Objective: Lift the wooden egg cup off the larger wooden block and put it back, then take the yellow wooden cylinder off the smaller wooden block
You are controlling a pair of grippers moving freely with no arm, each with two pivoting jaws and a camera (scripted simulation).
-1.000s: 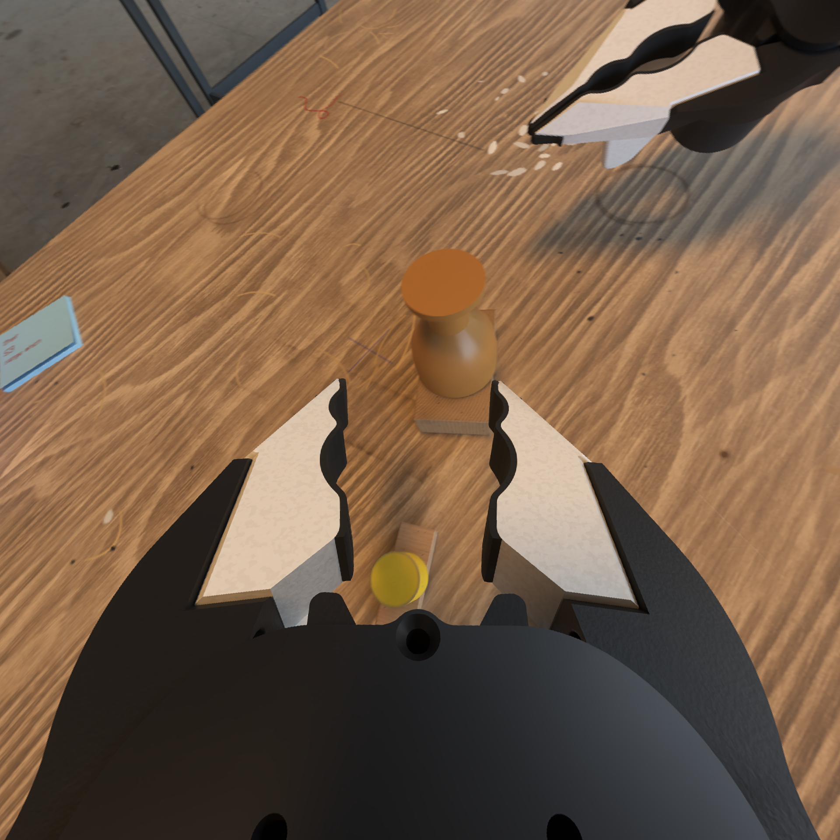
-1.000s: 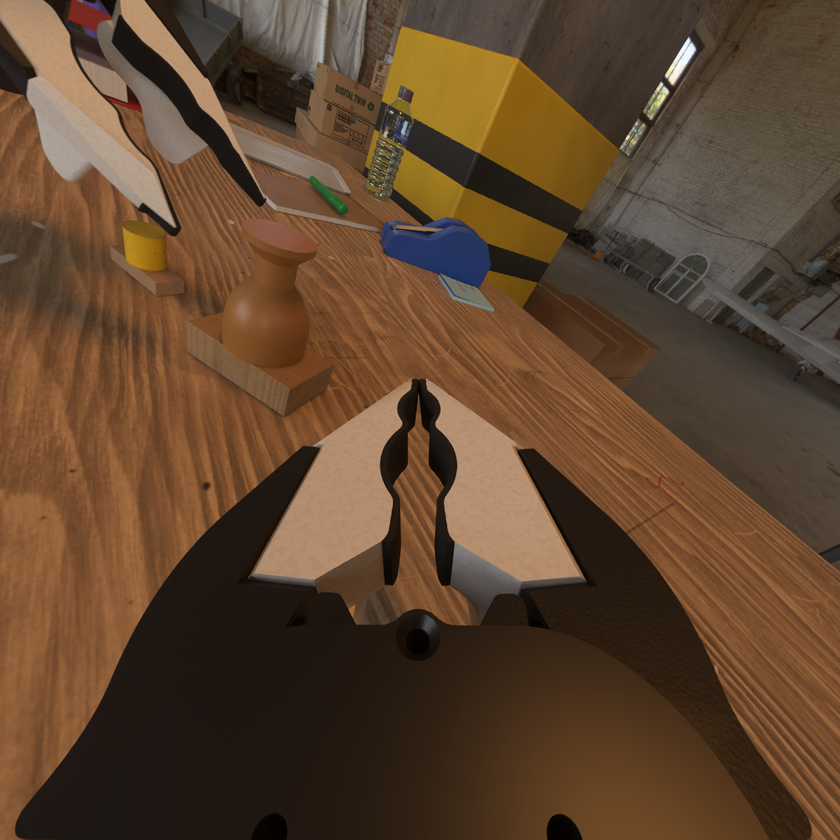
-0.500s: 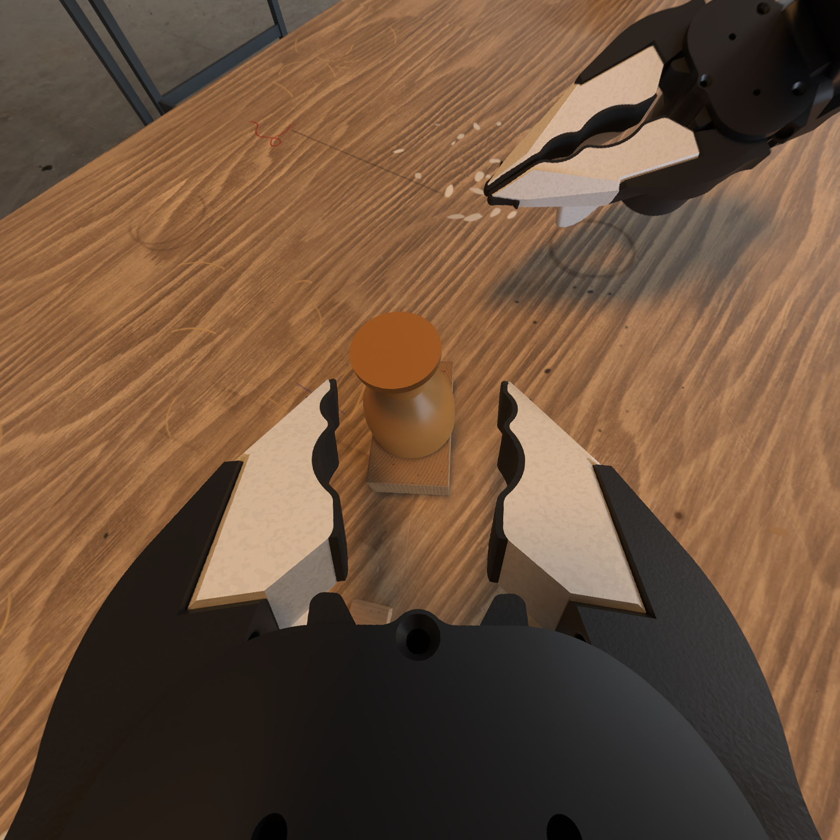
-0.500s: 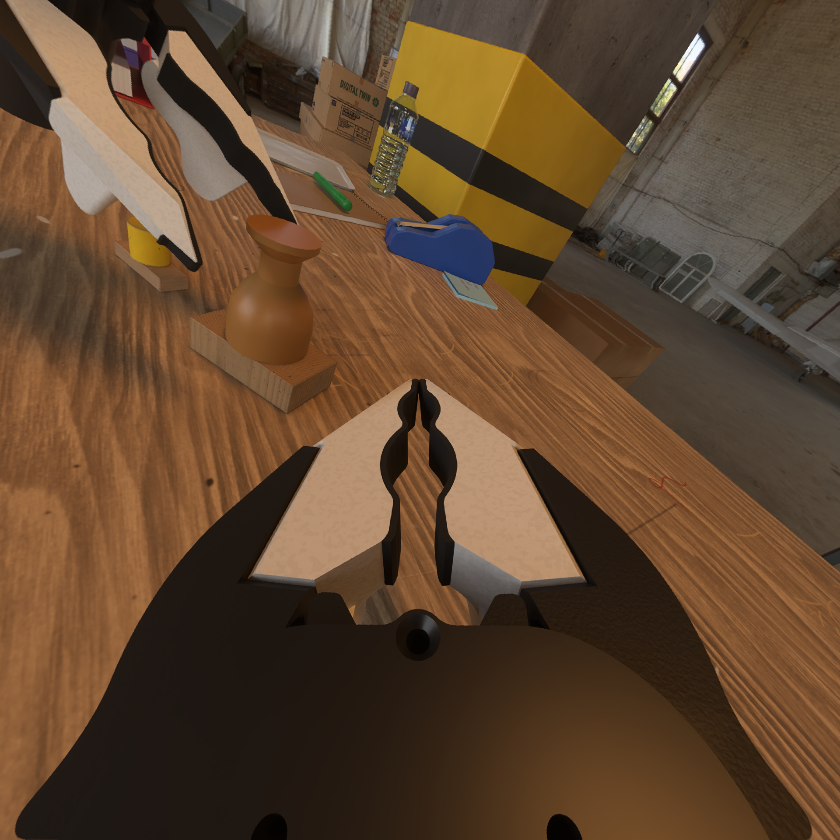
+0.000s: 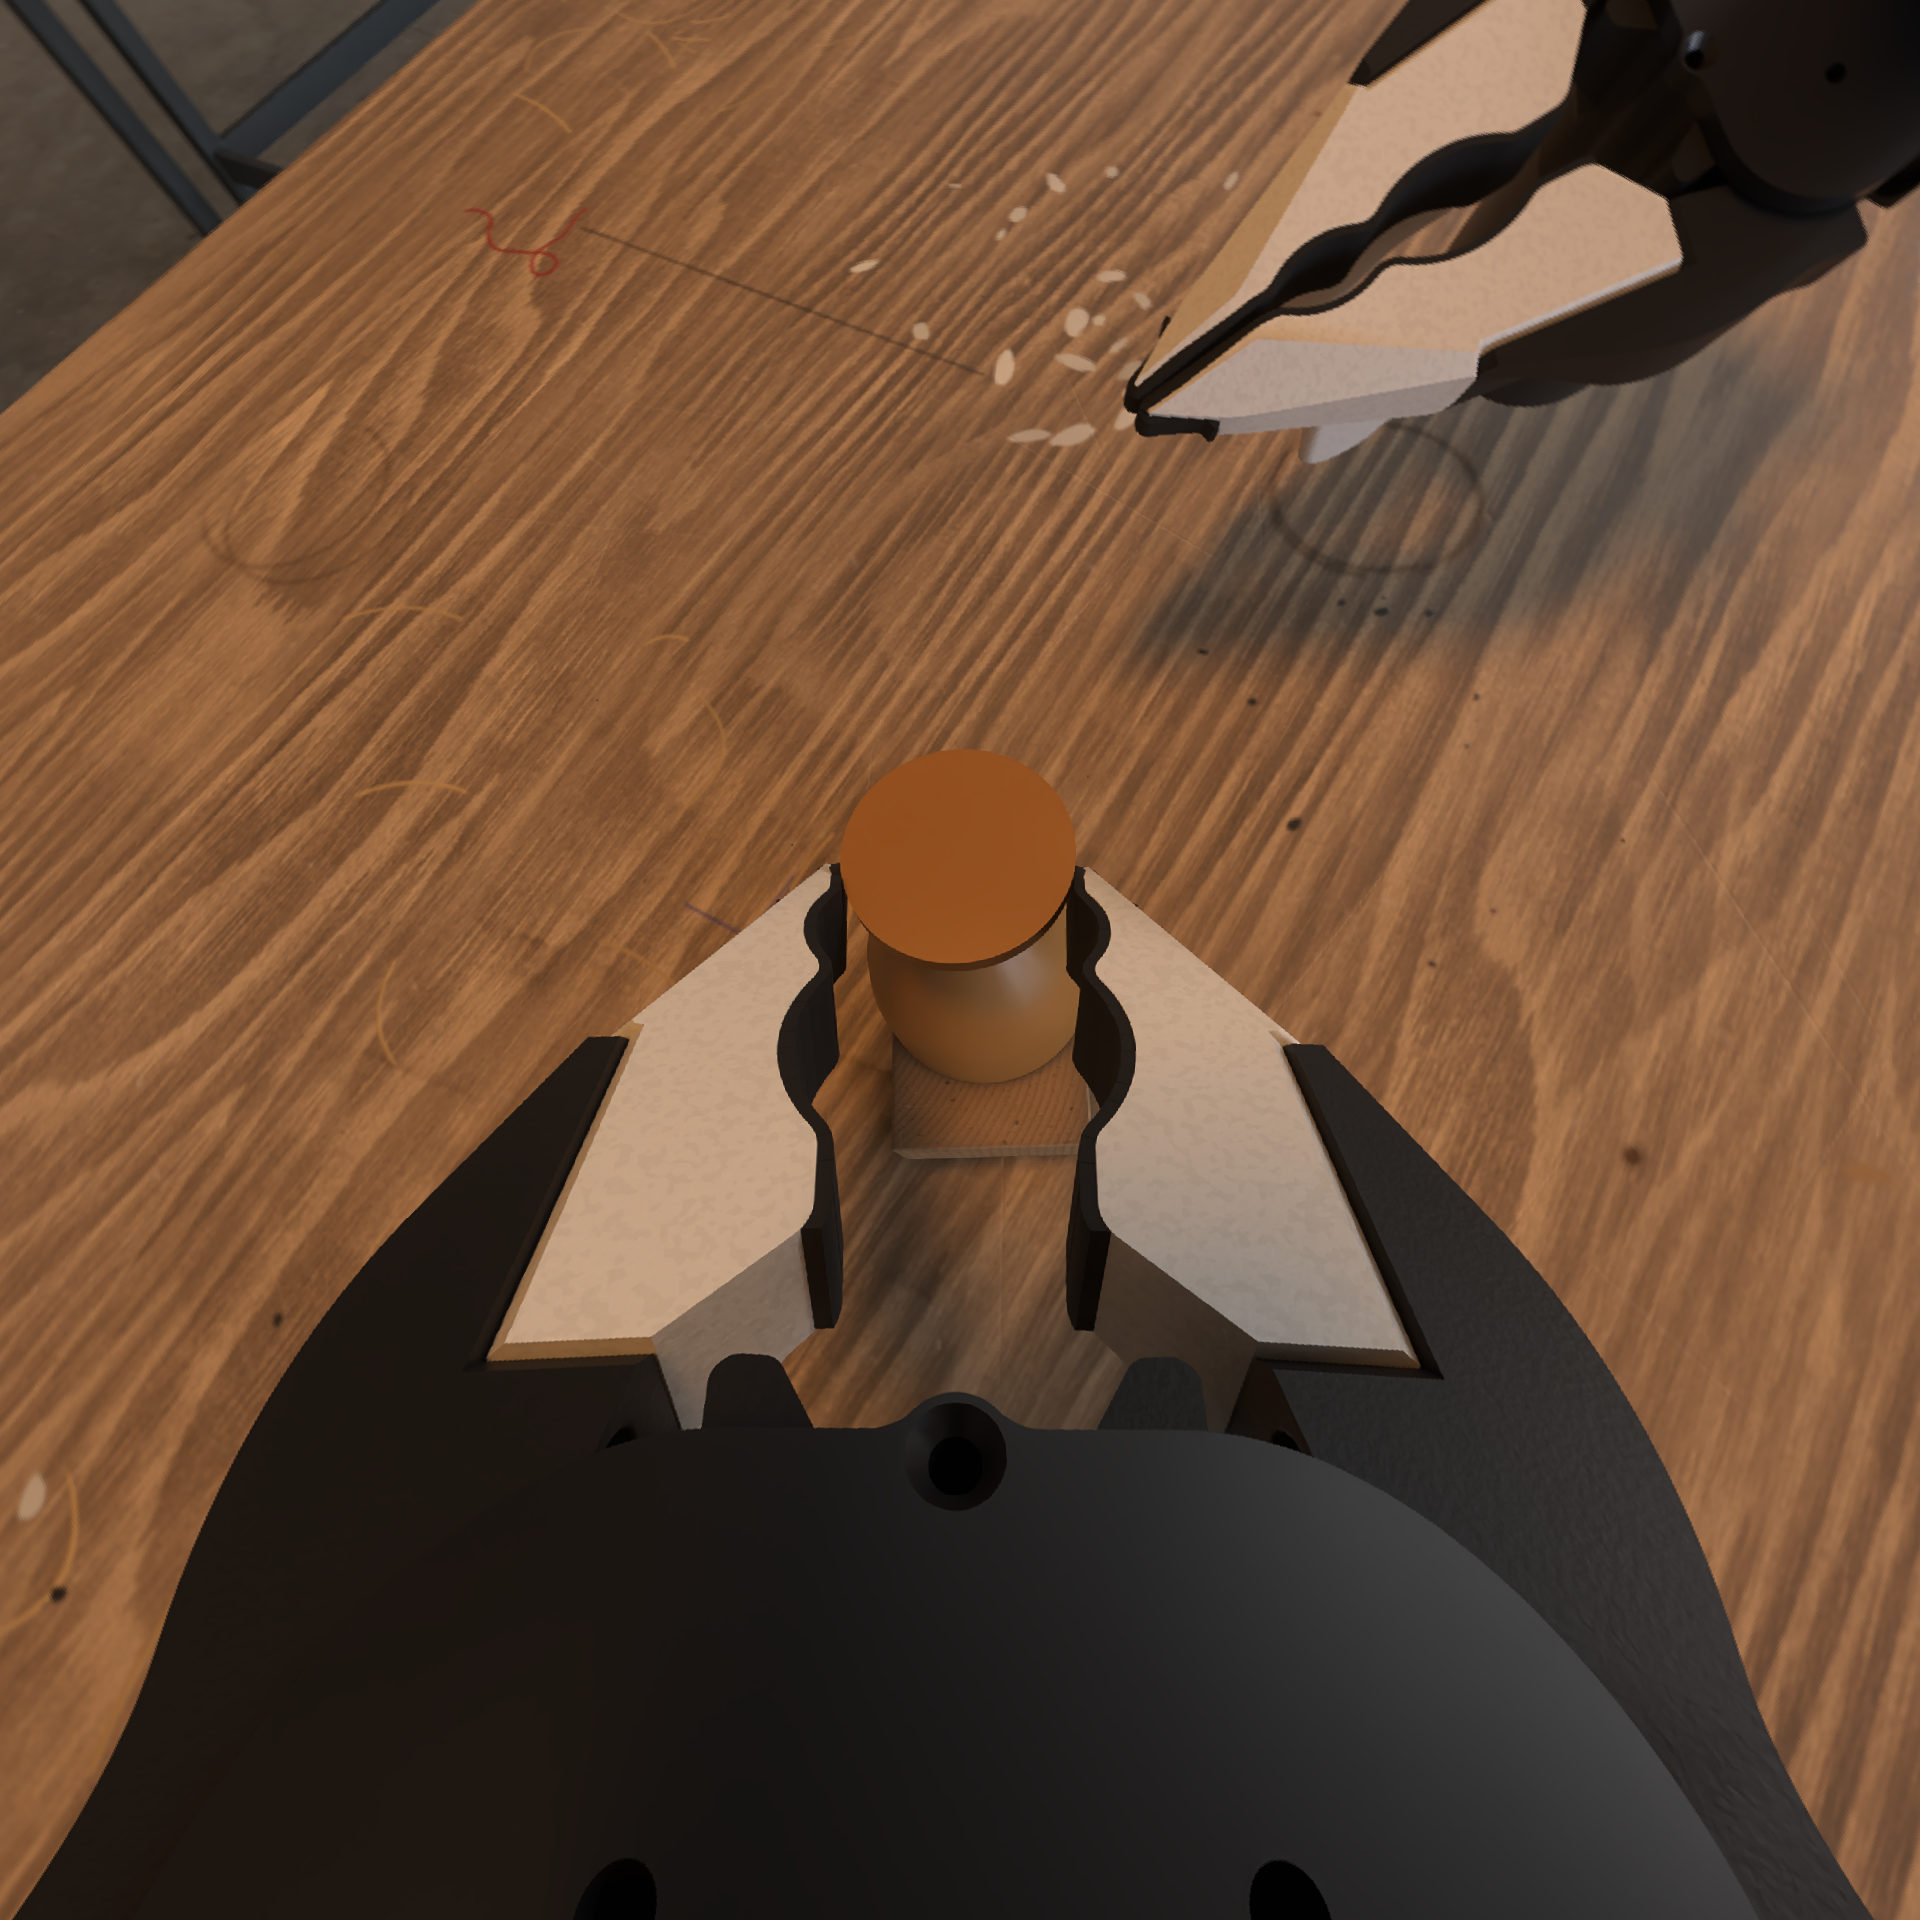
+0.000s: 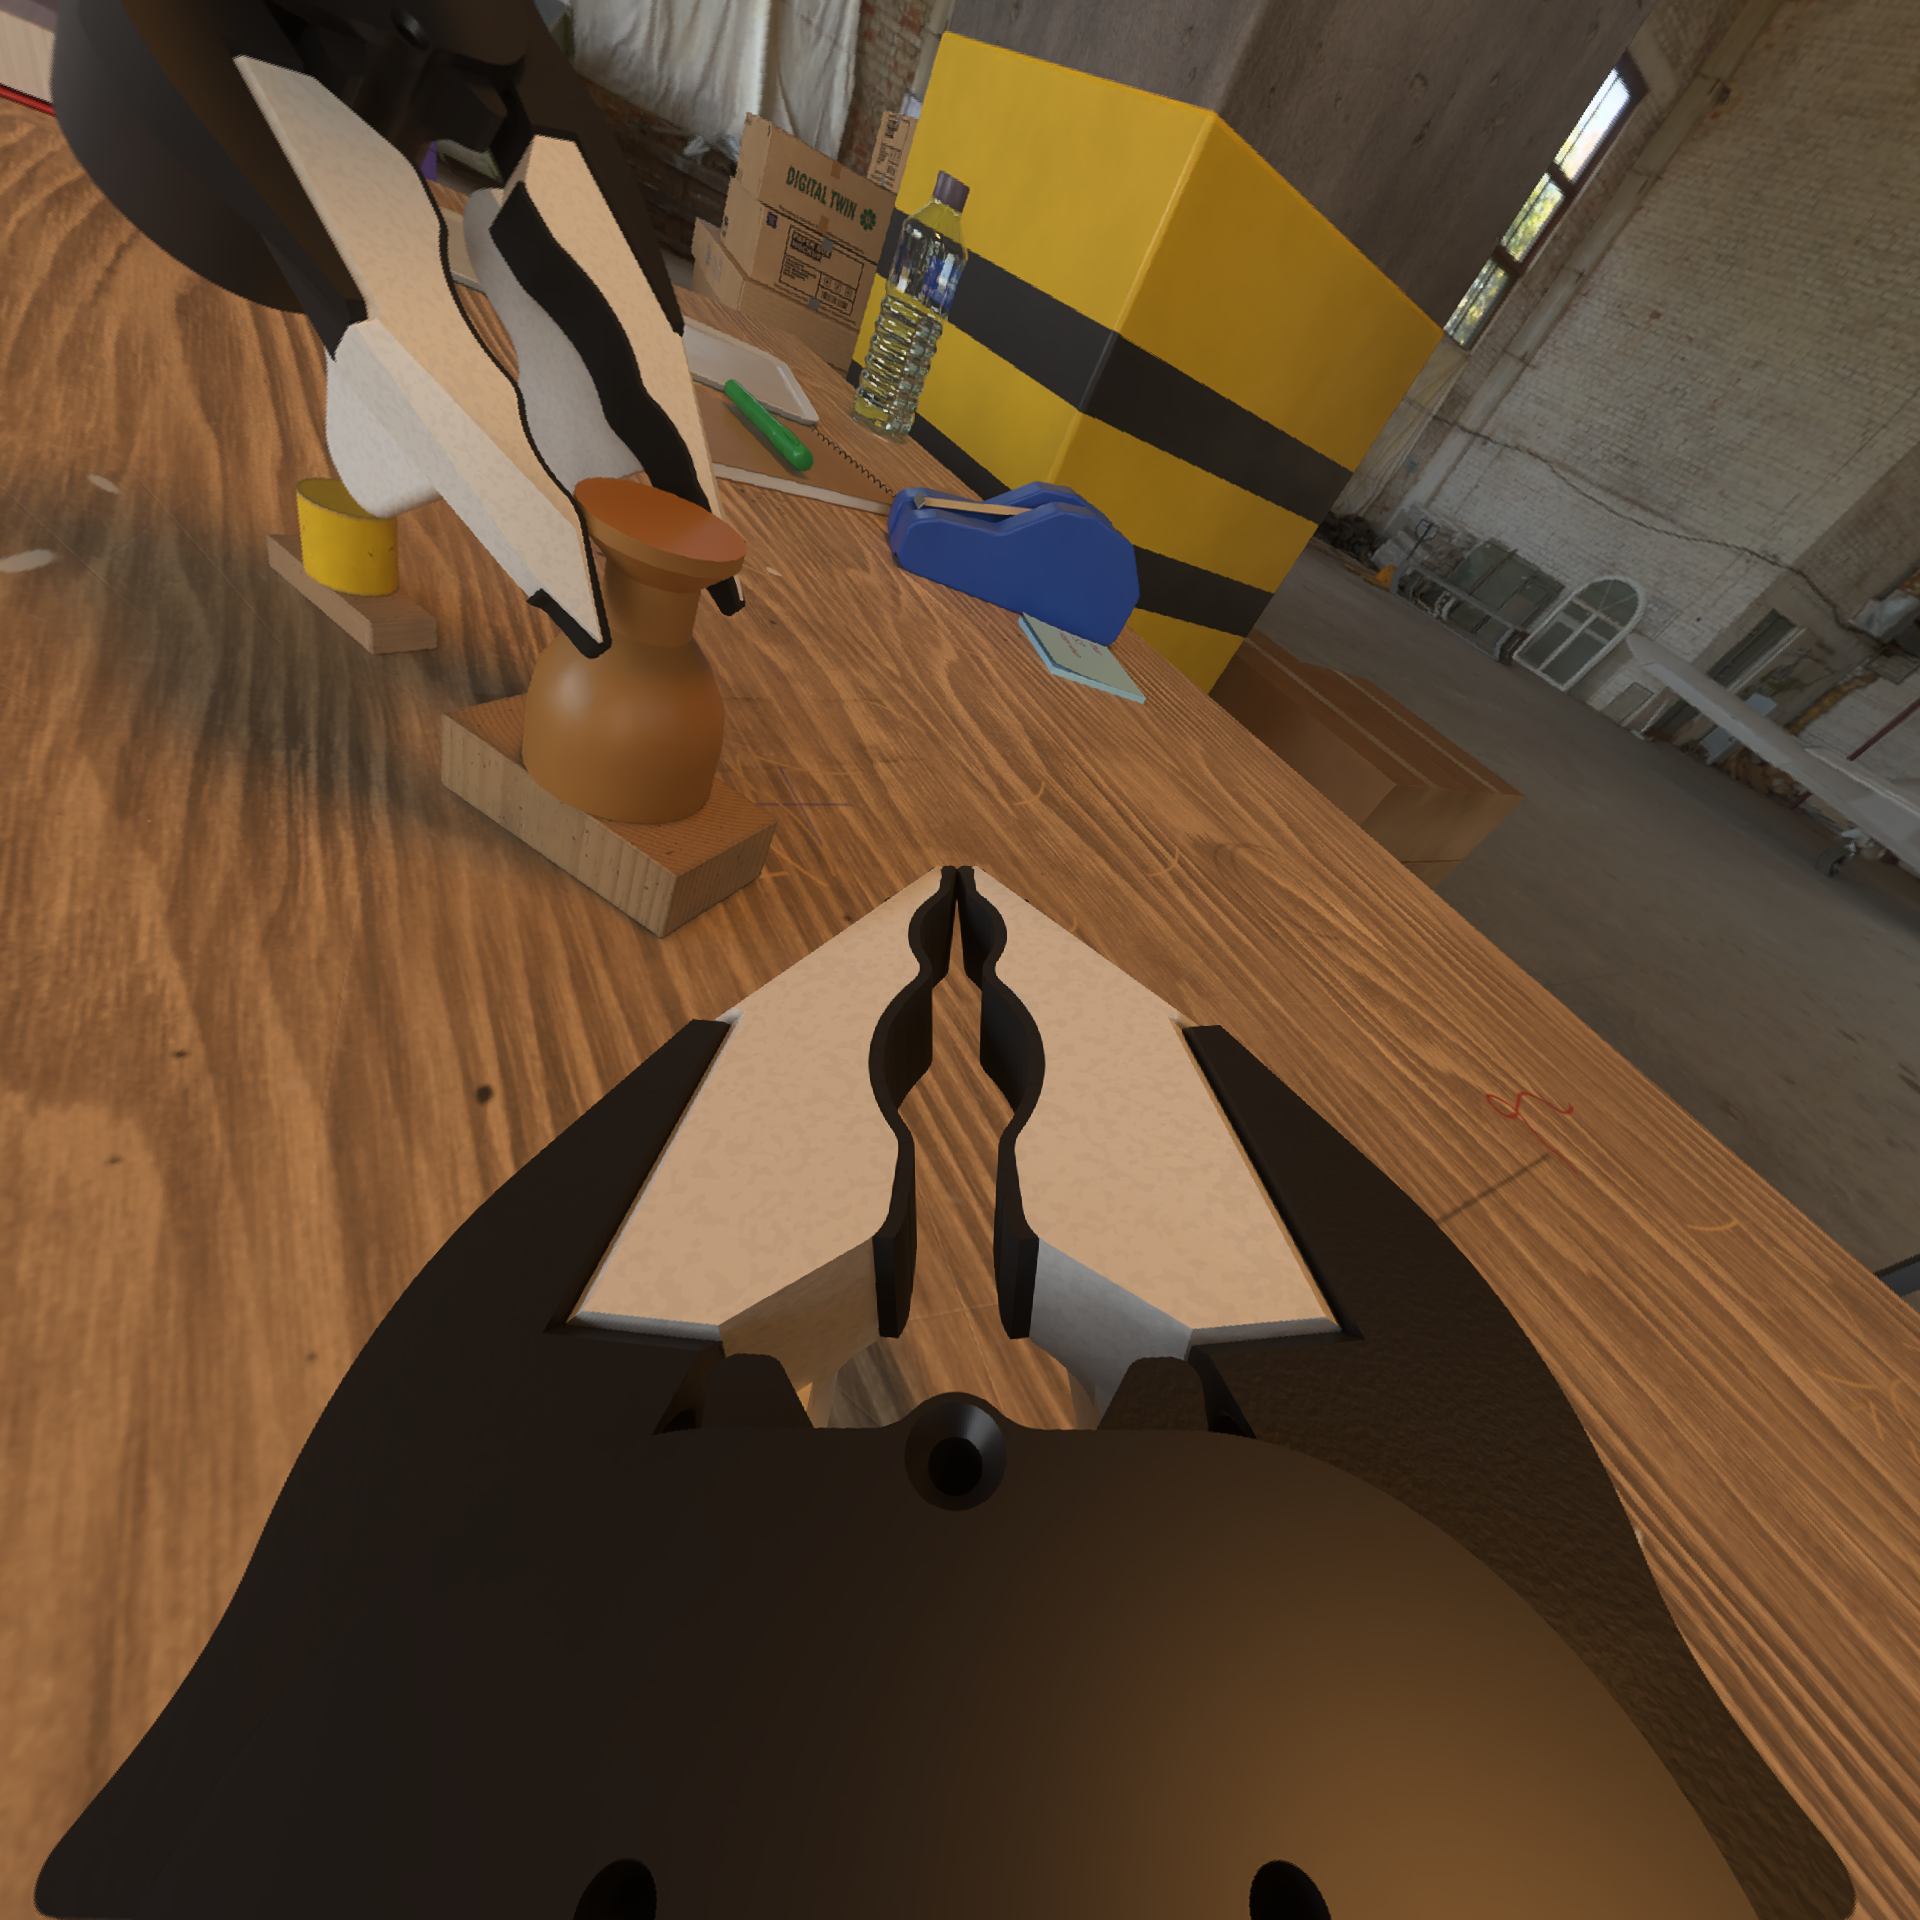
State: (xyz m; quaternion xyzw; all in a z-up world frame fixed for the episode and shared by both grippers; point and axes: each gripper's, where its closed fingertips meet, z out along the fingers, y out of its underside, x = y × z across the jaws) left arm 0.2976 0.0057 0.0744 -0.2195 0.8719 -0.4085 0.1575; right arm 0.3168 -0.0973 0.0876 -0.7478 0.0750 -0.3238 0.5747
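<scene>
Tongs, left (image 5: 956, 894): black body, pale wavy fingers, set over the wooden egg cup (image 5: 961, 935), one finger on each side of its neck under the flat rim; whether the pads press the wood cannot be told. Tongs, right (image 6: 954, 883): clenched on nothing, tips together, held low over the bare counter (image 6: 260, 1039) near the blocks. Counter: long, brown, wood-grained plank surface, lightly scattered with pale flecks (image 5: 1070, 343). Yellow pillar with black band (image 6: 1143, 343), off the counter's far end. Cardboard boxes (image 6: 800, 218), stacked beside it. Blue tape dispenser (image 6: 1013, 561), on counter. Clear plastic bottle (image 6: 914, 312), upright. Larger wooden block (image 6: 613, 842), flat on counter, bearing the egg cup upright. Smaller wooden block (image 6: 353, 608), behind it, bearing the yellow wooden cylinder (image 6: 348, 540) upright. Green marker (image 6: 769, 426), on a notebook. Light blue note pad (image 6: 1081, 660), just beside the dispenser.
</scene>
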